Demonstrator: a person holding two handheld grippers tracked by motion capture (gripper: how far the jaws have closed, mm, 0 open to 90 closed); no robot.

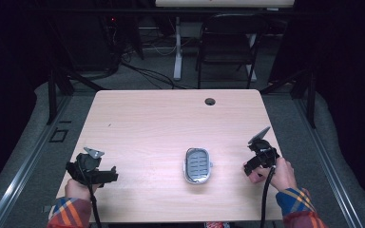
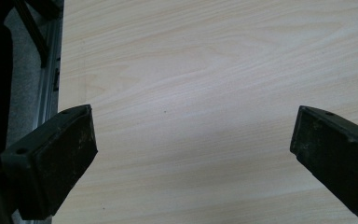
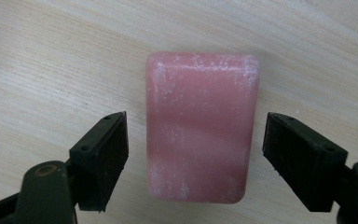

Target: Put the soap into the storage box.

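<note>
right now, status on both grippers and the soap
Left gripper open over bare table. Right gripper open, jaws either side of pink soap, gaps both sides, not gripped. Soap flat on table. Soap dish at centre, nothing blocking.

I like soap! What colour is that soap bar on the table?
The soap bar is pink with whitish, dusty streaks, clearest in the right gripper view.

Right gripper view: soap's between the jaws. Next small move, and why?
Probably close the right gripper onto the pink soap bar. The bar lies flat on the table, centred between the jaws, with a gap at each long side, so the pads are not yet pressing.
</note>
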